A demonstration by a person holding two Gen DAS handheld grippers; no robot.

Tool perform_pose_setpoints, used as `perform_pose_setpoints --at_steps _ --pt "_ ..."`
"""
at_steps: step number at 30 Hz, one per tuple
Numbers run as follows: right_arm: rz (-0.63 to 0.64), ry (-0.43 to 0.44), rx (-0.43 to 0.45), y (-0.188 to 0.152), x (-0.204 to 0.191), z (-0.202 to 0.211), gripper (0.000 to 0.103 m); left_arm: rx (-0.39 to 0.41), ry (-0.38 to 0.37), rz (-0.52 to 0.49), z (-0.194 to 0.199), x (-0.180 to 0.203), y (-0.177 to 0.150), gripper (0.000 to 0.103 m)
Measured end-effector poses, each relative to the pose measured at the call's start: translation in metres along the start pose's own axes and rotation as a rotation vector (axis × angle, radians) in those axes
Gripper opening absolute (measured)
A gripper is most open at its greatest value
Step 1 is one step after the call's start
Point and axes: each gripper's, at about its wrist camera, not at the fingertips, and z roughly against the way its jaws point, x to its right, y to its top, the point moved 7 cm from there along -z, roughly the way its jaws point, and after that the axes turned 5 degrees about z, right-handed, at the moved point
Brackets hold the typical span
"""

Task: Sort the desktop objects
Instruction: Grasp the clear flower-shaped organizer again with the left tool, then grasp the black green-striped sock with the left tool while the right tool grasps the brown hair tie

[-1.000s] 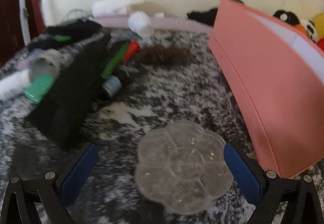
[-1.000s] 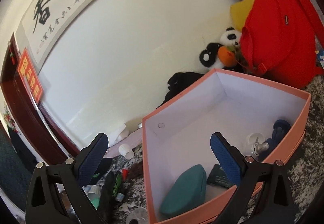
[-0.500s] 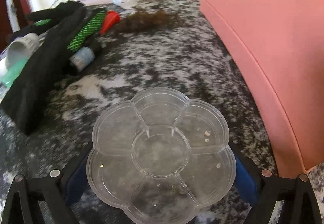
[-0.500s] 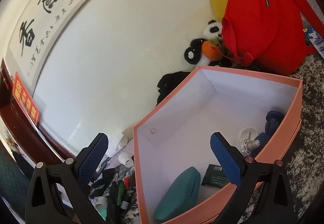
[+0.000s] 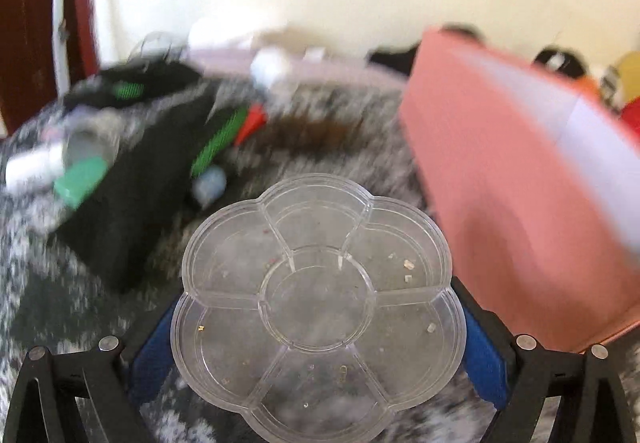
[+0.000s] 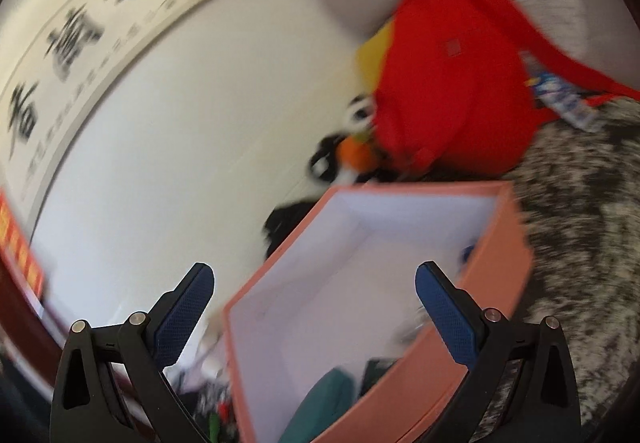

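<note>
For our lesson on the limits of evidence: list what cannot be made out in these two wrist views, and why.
- Left wrist: the items beside the black pouch are motion-blurred.
- Left wrist: the clear flower tray hides the left gripper pads' contact.
- Right wrist: the pink box contents are blurred, its near wall covering them.
- Right wrist: the wall scroll writing is smeared.

Large black brush-written Chinese characters on a long pale wall scroll (image 6: pixel 100 39), too blurred by motion to read; a line of small characters beneath them, also illegible. Below the scroll's left end, a red sign (image 6: pixel 18 243) with yellow characters, unreadable. Right of the scroll, on the red backpack (image 6: pixel 452 79), a small square patch, lettering not legible. Just right of the backpack, a blue-and-white printed packet (image 6: pixel 564 103), print smeared. No legible text, brand or number in the left wrist view.
</note>
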Motion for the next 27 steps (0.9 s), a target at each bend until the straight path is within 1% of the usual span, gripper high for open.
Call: perform_pose_setpoints --at_steps 2,6,7,10,14,16,19,20,21,23,25,27 --pt "-0.057 -0.028 0.022 0.009 0.017 0.003 0.103 0.059 -0.056 -0.025 0.014 0.017 0.013 0.097" --pt "-0.141 -0.004 -0.043 0.017 0.037 -0.011 0.103 0.138 -0.171 -0.092 0.043 0.061 0.038 0.097" --pt "-0.151 0.002 -0.062 0.018 0.040 -0.016 0.103 0.133 -0.190 -0.106 0.044 0.073 0.042 0.097" --pt "-0.148 0.015 -0.088 0.021 0.039 -0.024 0.103 0.081 -0.230 -0.145 0.033 0.110 0.051 0.097" --pt "-0.096 0.035 -0.090 0.027 0.031 -0.029 0.103 -0.036 -0.253 -0.163 0.003 0.146 0.040 0.097" --pt "-0.064 0.043 -0.080 0.030 0.027 -0.028 0.103 -0.052 -0.251 -0.162 -0.004 0.153 0.033 0.097" --pt "-0.023 0.053 -0.063 0.035 0.021 -0.027 0.103 -0.019 -0.230 -0.206 -0.006 0.156 0.027 0.097" --pt "-0.017 0.057 -0.060 0.035 0.020 -0.027 0.103 -0.005 -0.222 -0.223 -0.005 0.157 0.025 0.099" --pt "-0.022 0.063 -0.065 0.034 0.019 -0.028 0.103 0.004 -0.215 -0.245 -0.006 0.159 0.024 0.102" --pt "-0.034 0.079 -0.079 0.031 0.017 -0.030 0.103 0.011 -0.210 -0.299 -0.006 0.164 0.023 0.102" --pt "-0.037 0.096 -0.097 0.028 0.014 -0.032 0.103 0.015 -0.220 -0.340 -0.004 0.169 0.021 0.102" --pt "-0.024 0.107 -0.104 0.026 0.010 -0.033 0.103 0.028 -0.198 -0.334 -0.003 0.165 0.021 0.102"
